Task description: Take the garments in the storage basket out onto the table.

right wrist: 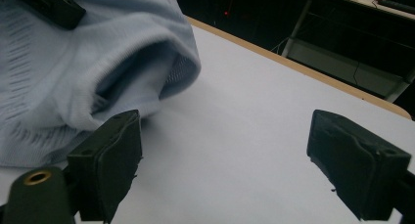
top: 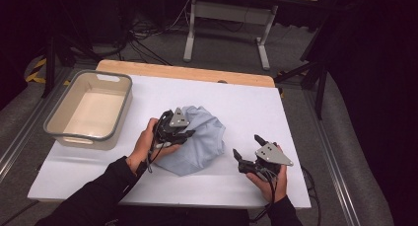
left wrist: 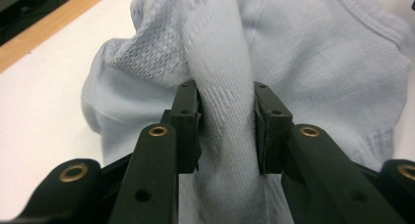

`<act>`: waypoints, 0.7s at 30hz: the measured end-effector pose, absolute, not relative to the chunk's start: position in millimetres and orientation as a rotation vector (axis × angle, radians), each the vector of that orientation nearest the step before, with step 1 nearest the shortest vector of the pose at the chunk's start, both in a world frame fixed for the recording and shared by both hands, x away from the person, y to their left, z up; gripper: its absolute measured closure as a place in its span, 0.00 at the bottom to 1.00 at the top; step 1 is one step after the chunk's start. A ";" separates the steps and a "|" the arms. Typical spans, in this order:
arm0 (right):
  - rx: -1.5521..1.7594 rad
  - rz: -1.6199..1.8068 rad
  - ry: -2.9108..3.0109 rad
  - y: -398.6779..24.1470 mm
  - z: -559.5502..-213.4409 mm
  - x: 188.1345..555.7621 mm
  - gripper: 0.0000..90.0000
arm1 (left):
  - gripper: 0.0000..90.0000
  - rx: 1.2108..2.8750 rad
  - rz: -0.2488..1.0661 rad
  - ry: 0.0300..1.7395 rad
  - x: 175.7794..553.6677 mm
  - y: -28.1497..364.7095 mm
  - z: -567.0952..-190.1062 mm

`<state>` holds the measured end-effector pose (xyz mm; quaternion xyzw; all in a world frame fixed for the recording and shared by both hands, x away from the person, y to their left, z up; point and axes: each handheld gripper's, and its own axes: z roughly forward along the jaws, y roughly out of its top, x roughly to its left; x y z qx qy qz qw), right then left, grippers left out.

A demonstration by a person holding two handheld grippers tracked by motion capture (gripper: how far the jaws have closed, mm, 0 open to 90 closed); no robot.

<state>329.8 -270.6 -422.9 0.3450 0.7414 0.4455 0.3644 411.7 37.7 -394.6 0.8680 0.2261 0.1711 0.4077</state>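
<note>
A light blue knit garment (top: 199,139) lies crumpled in the middle of the white table (top: 246,102). My left gripper (top: 183,133) sits on its left side, held in a hand. In the left gripper view the gripper (left wrist: 225,94) is shut on a raised fold of the garment (left wrist: 222,53), and the cloth fills the gap between the pads. My right gripper (top: 246,145) hovers to the right of the garment, open. In the right gripper view it (right wrist: 225,150) has only bare table between its jaws, and the garment (right wrist: 73,62) lies to the upper left.
A beige bin with a grey rim (top: 56,132) stands on the table's left side. The table's wooden back edge (top: 187,70) runs behind the garment. Beyond it are a desk frame (top: 190,33) and cables on the floor.
</note>
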 end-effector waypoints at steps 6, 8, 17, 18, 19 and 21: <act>0.890 1.162 1.914 -269.7 -423.7 329.8 0.15 | 0.60 2.135 0.497 0.545 403.9 53.0 -381.8; 0.892 1.171 1.918 -269.2 -424.0 329.7 0.15 | 0.57 2.111 0.521 0.521 400.4 61.1 -378.1; 0.901 1.222 1.951 -263.9 -422.8 329.3 0.18 | 0.44 2.094 0.615 0.512 382.9 102.1 -395.6; 0.896 1.238 1.961 -263.4 -422.6 329.4 0.18 | 0.43 2.099 0.610 0.503 381.3 105.9 -399.5; 0.887 1.265 1.978 -262.4 -422.3 329.3 0.19 | 0.41 2.110 0.612 0.500 379.1 109.3 -403.5; 0.875 1.286 2.014 -258.4 -422.5 329.3 0.22 | 0.38 2.136 0.607 0.511 374.7 117.0 -411.8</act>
